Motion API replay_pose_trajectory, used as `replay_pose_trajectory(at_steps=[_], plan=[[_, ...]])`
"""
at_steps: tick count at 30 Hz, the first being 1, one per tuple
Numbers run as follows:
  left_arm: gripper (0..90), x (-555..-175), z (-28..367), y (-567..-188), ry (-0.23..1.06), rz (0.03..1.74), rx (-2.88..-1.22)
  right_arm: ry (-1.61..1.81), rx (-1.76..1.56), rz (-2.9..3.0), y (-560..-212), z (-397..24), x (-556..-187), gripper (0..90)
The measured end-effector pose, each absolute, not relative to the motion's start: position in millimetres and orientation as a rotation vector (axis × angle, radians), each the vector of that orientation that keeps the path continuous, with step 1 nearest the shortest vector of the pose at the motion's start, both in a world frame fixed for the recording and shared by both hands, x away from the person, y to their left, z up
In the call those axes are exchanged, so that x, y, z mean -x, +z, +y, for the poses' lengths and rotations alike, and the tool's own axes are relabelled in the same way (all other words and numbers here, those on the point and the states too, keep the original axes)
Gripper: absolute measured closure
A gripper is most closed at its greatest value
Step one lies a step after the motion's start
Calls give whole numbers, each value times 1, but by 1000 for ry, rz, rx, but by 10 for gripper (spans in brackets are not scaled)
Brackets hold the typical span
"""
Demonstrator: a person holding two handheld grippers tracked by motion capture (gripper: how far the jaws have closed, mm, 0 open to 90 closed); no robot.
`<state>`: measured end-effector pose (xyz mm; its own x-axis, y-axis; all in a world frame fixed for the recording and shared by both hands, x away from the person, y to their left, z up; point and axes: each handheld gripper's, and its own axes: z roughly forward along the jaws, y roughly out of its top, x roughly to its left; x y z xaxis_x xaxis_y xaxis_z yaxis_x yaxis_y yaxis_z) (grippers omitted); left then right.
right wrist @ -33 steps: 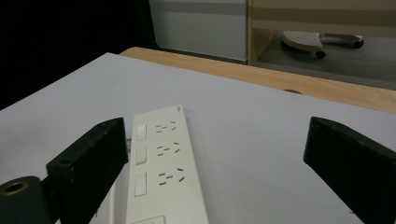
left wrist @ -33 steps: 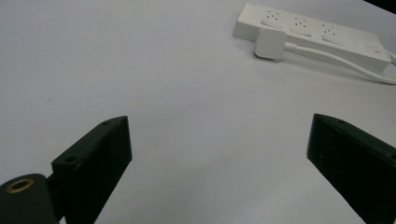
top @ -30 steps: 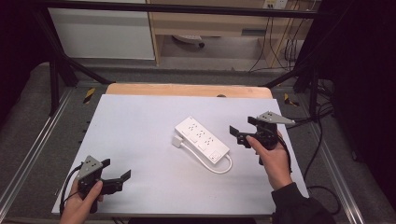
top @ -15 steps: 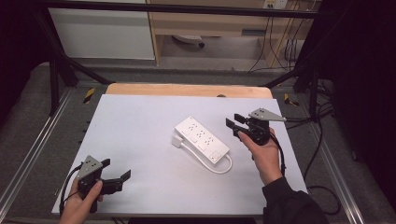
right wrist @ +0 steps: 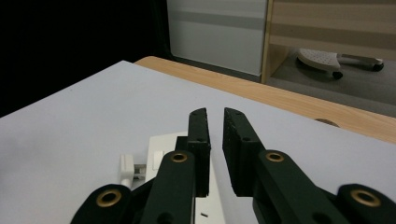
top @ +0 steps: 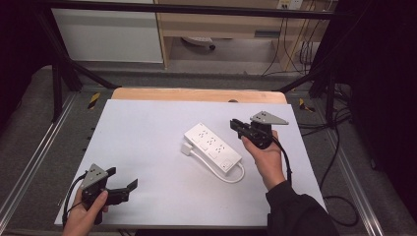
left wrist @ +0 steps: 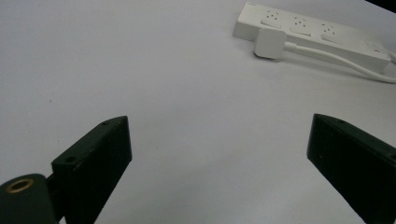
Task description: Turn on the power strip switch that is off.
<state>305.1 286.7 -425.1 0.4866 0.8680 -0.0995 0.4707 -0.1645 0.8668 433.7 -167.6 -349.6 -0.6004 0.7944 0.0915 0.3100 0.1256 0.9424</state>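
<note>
On the white table (top: 147, 128), near its front-left corner, the left gripper (top: 129, 188) rests in the person's left hand (top: 83, 216), its 2 jaws spread wide with nothing between them. At the middle lies the white power strip (top: 212, 146) with 3 sockets, its white plug (top: 186, 149) touching its near-left side. Just to the strip's right, the right gripper (top: 234, 126) hovers above the strip's far end; its jaws have just been closing to a narrow gap, nothing between them.
</note>
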Motion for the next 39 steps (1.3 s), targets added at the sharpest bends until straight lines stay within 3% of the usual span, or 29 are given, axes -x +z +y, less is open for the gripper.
replay_pose_trajectory(at_steps=[15,39], plan=[[64,-305,288,-425,538,1131,-1804,1494,-1037,1995,-356,-149,-443,890],[64,-306,289,-426,537,1135,-1806,1509,-1066,2071,-377,-120,-454,900]])
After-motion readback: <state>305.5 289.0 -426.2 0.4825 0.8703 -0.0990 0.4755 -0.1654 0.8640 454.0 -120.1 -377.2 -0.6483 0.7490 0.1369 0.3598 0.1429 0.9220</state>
